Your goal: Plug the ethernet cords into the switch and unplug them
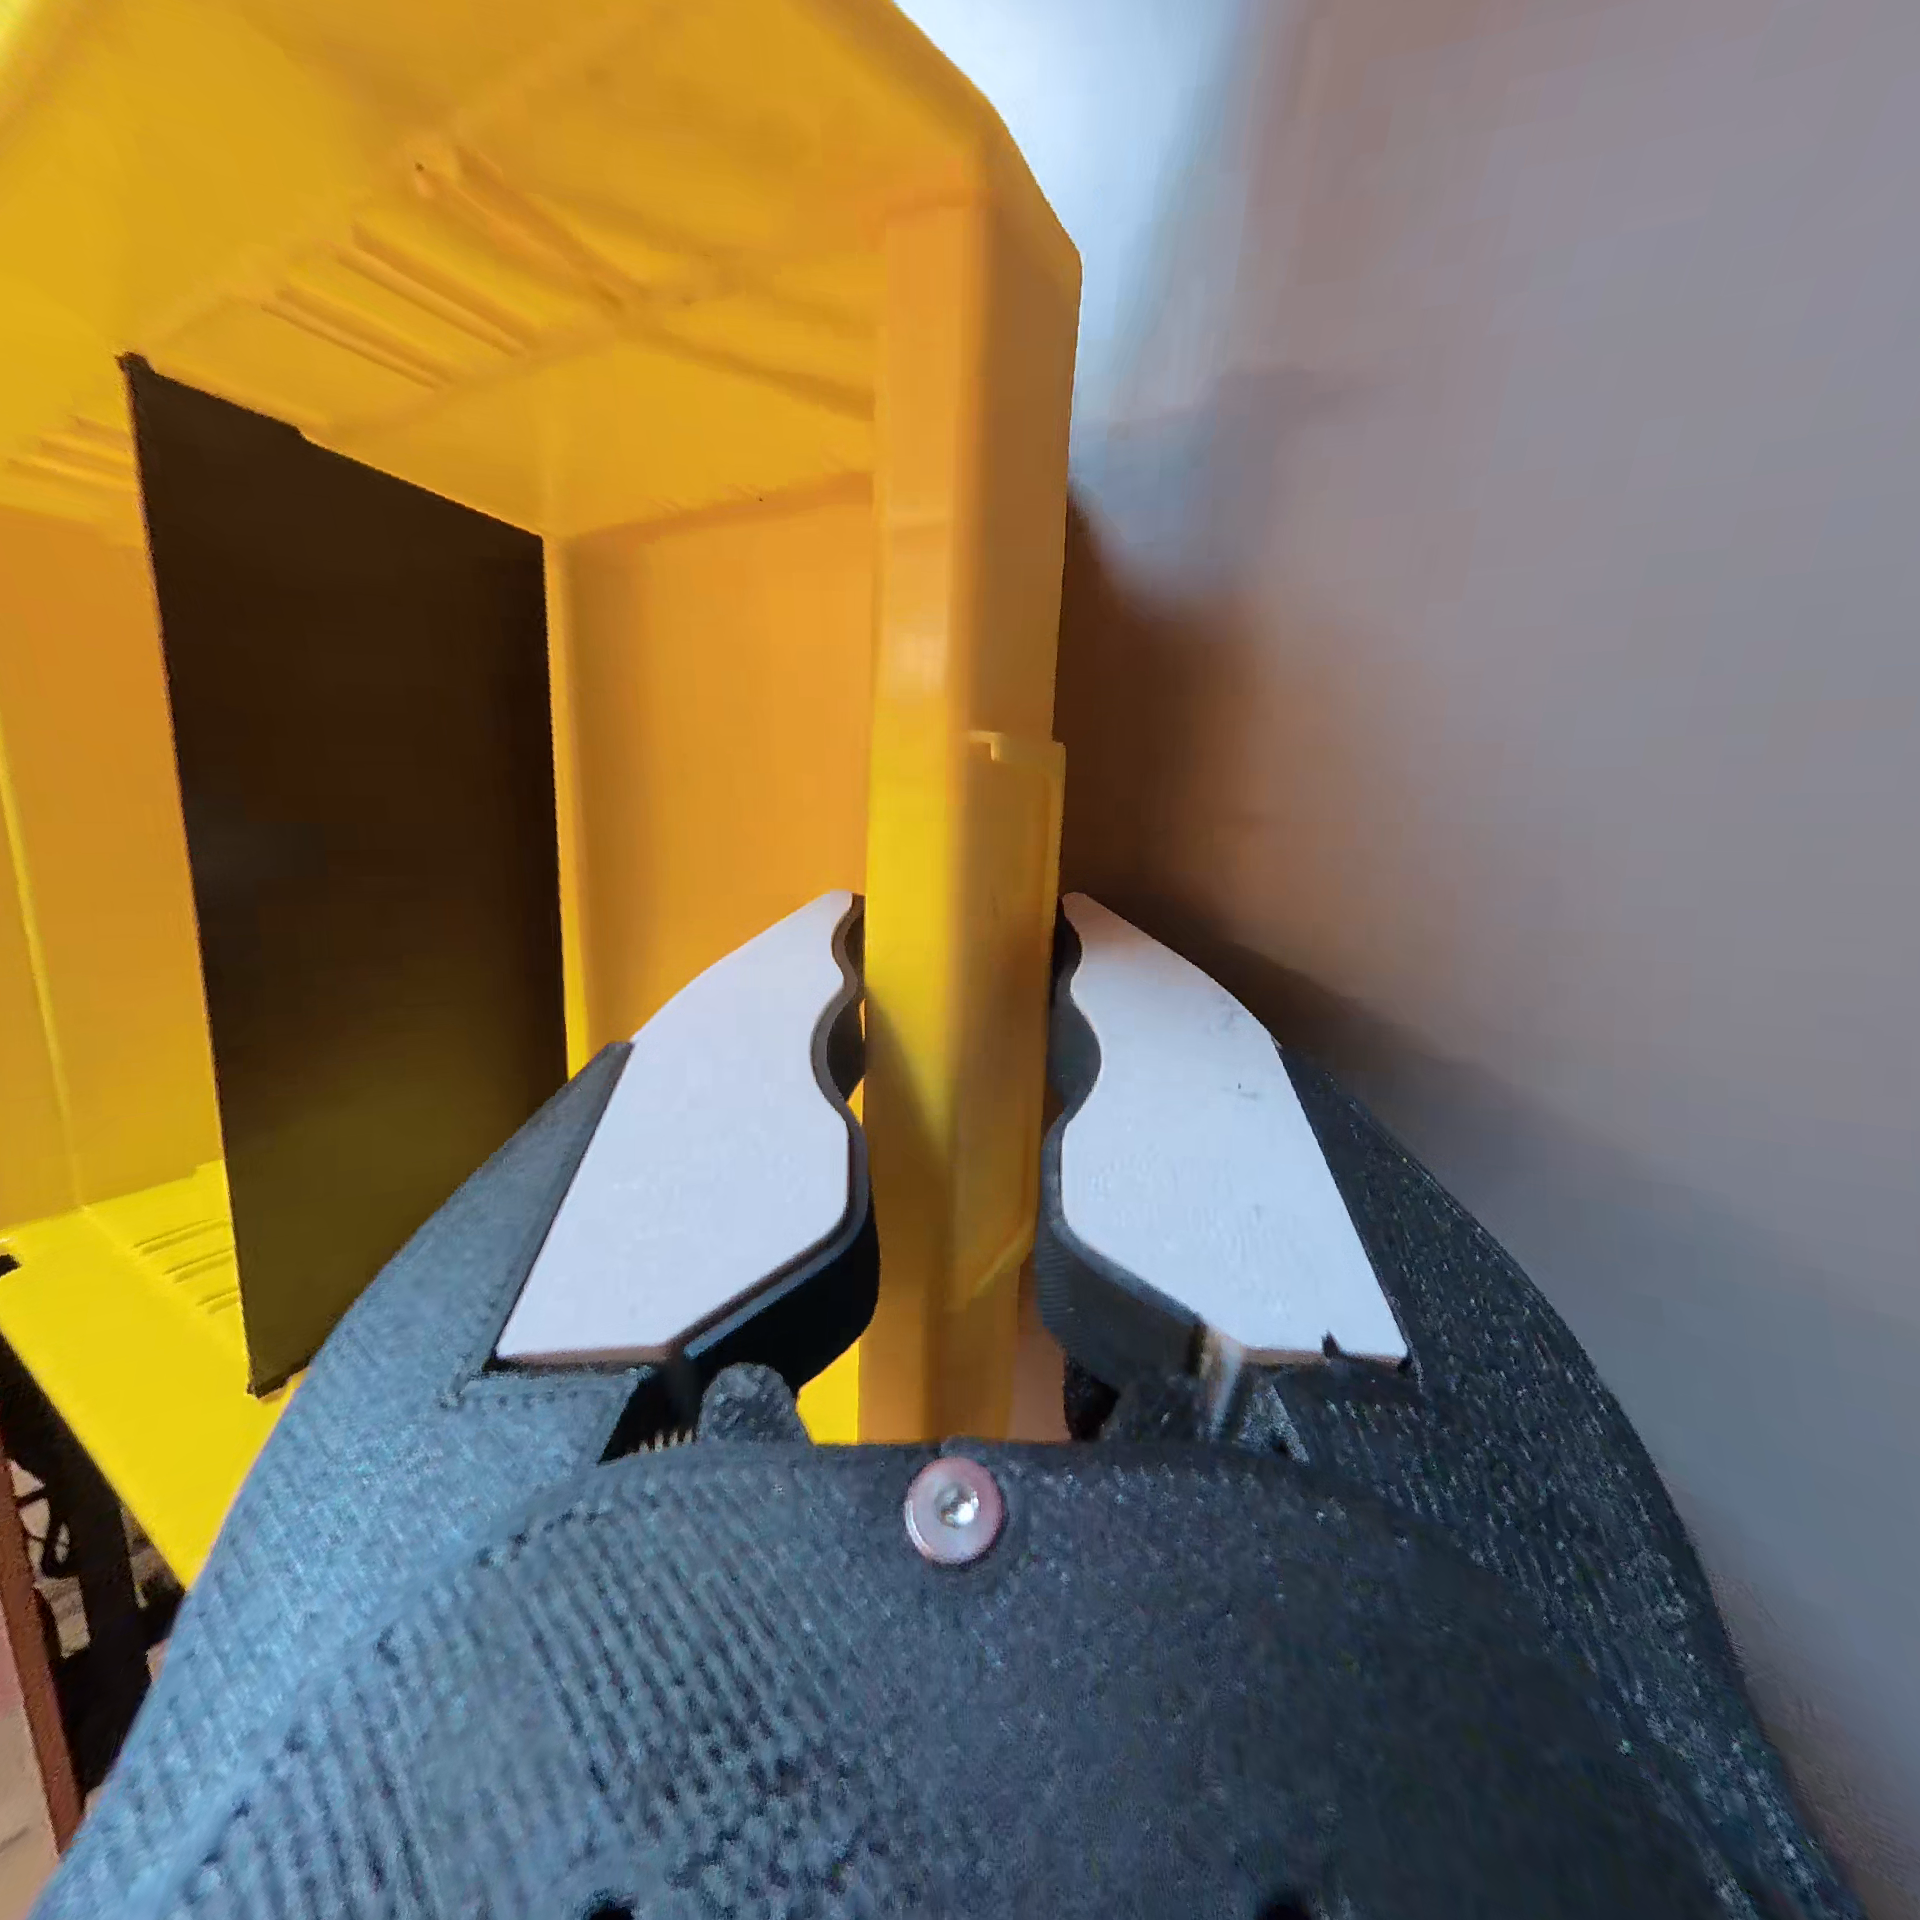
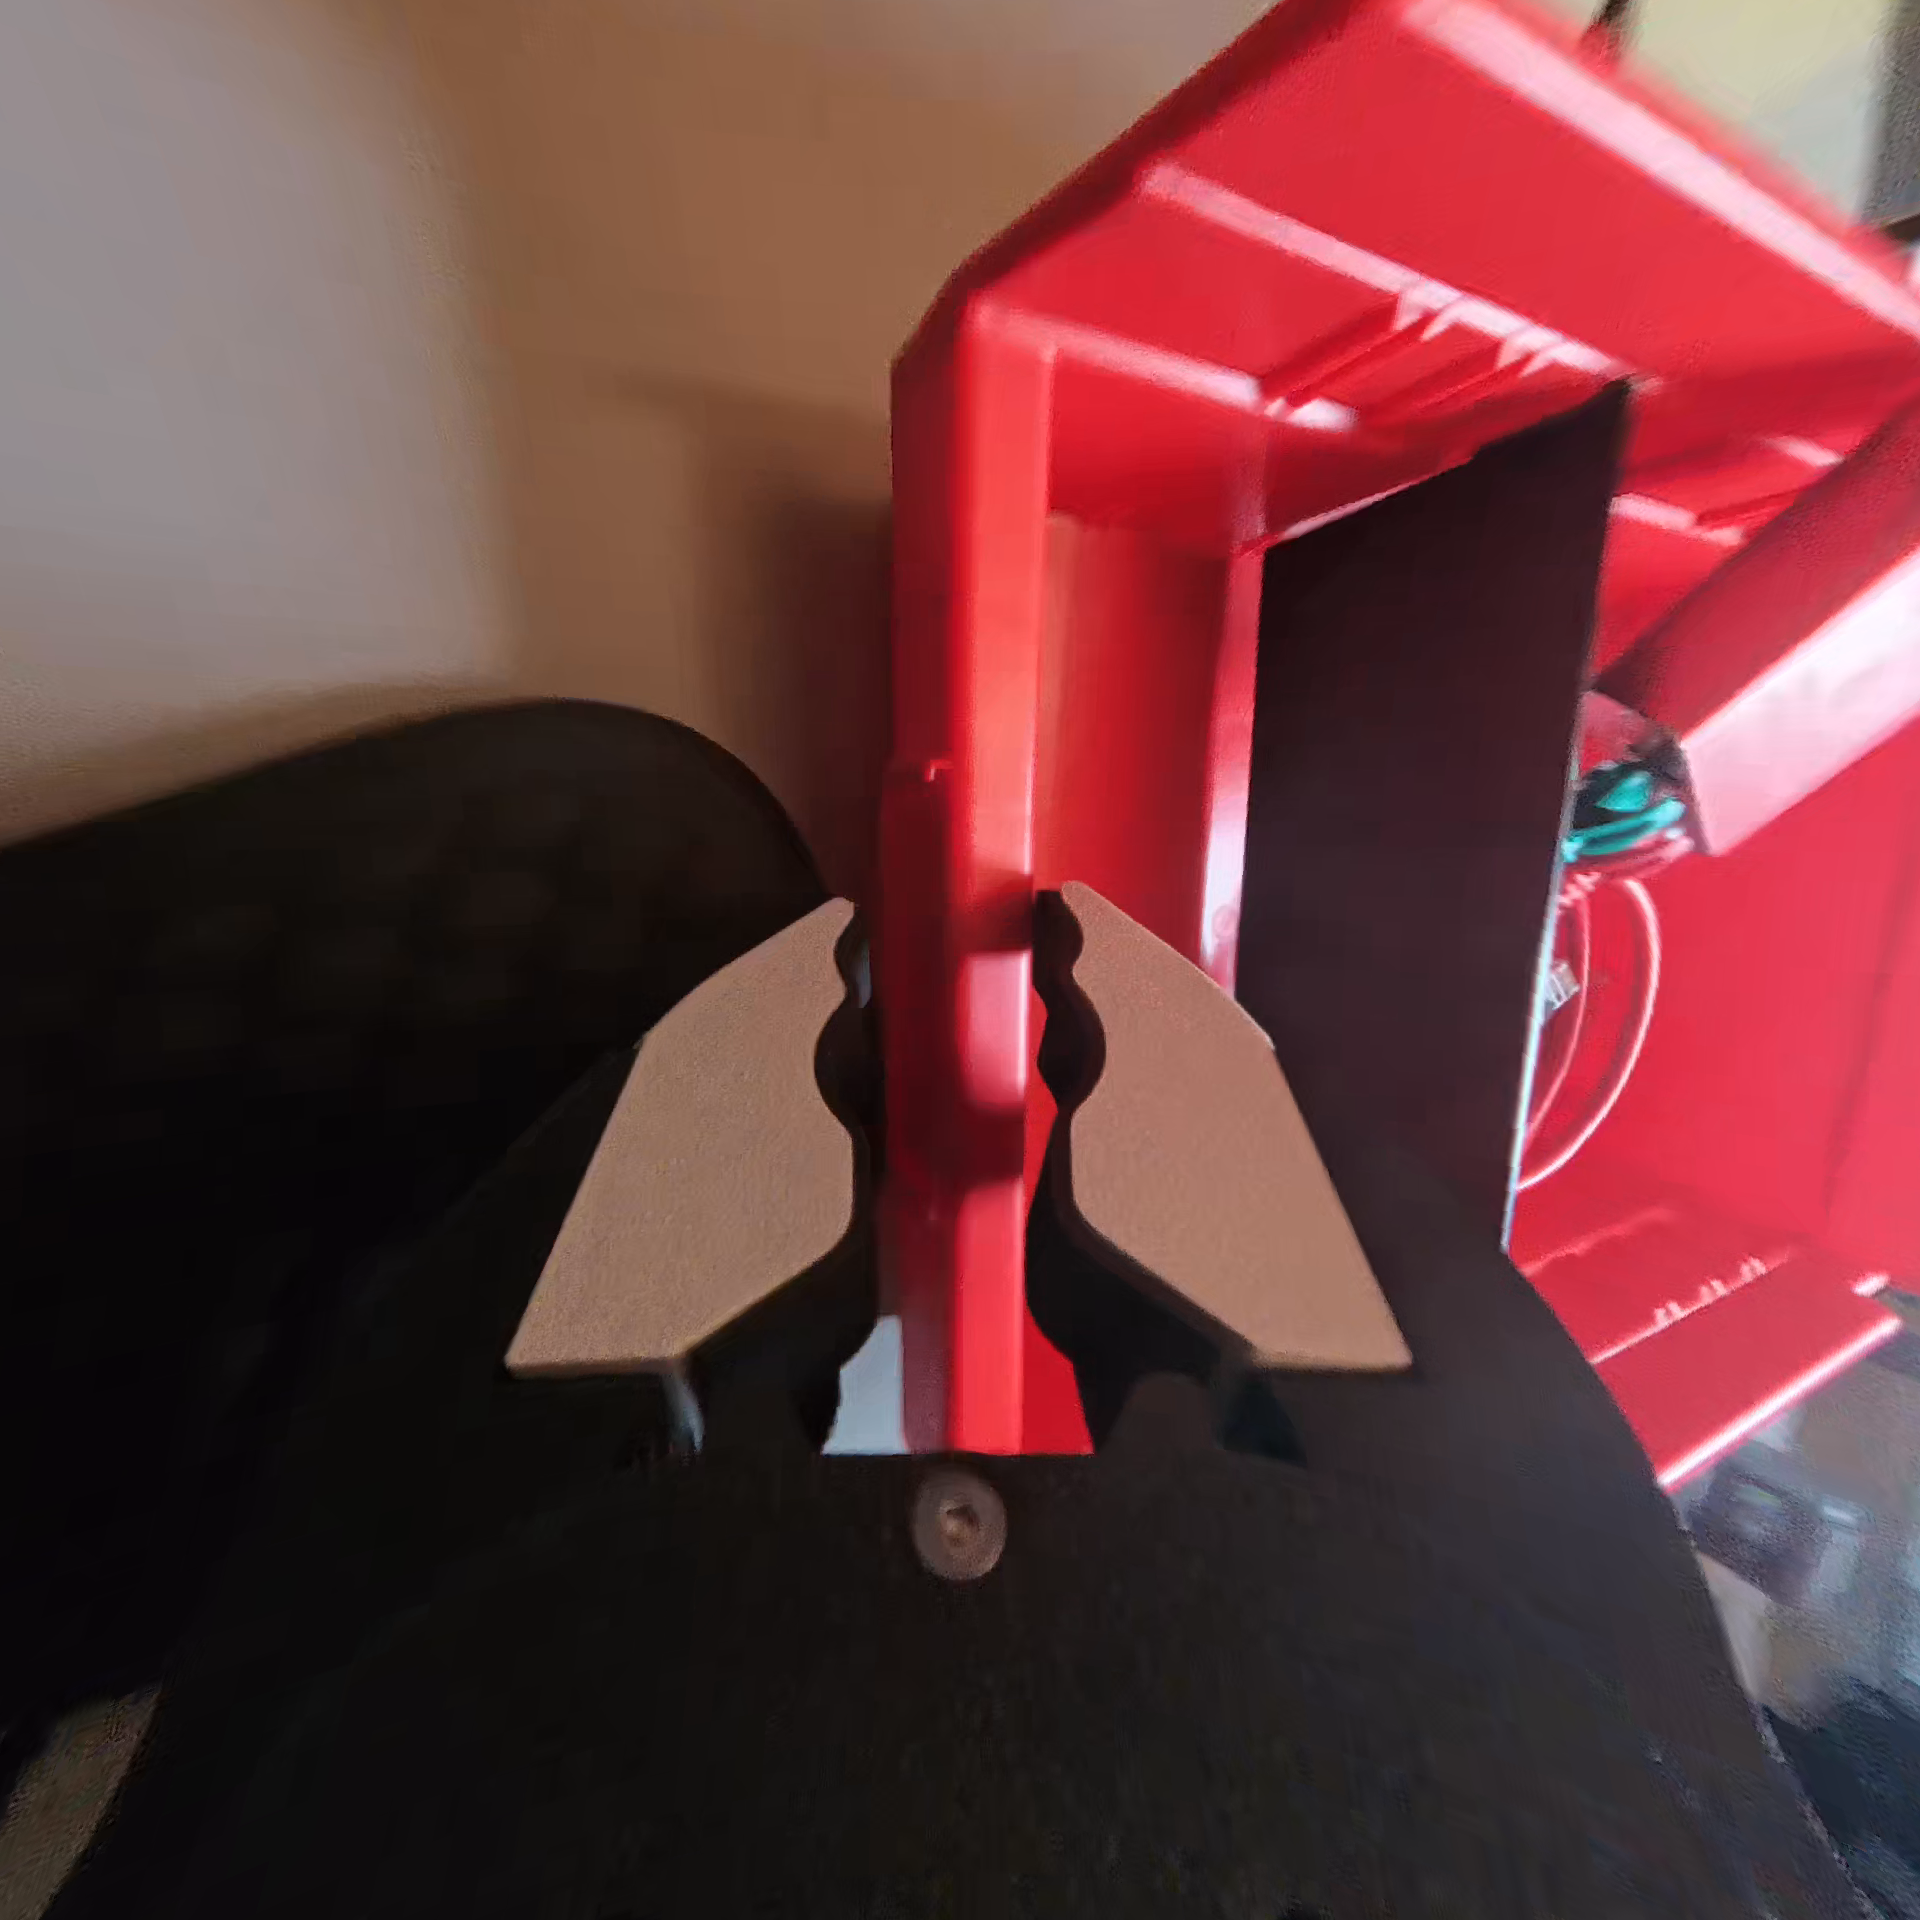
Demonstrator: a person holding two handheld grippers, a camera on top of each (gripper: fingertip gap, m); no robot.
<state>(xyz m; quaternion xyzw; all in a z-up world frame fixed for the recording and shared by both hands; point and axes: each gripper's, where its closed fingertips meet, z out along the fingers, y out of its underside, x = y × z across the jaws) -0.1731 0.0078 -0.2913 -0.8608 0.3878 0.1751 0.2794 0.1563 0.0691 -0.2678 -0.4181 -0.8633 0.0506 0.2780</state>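
My left gripper (image 1: 956, 914) is shut on the upright side wall of a yellow plastic bin (image 1: 675, 779), which fills the left wrist view. A black divider panel (image 1: 353, 831) stands inside it. My right gripper (image 2: 951, 904) is shut on the side wall of a red plastic bin (image 2: 1351, 260), which is tilted and blurred. A black divider panel (image 2: 1403, 831) stands in it too. Behind that panel lie a thin red cord loop (image 2: 1621, 1039) and a green and black bundle (image 2: 1621, 800). No switch shows in either view.
A pale wall (image 1: 1507, 623) stands close behind the yellow bin, and also behind the red one (image 2: 312, 312). A large black rounded shape (image 2: 364, 987) sits left of my right gripper. Dark frame parts (image 1: 62, 1507) show below the yellow bin at lower left. There is about 35 cm between the tips of the two grippers. My left tips are about 40 cm from the large black rounded shape (image 2: 364, 987), my right tips only 8 cm.
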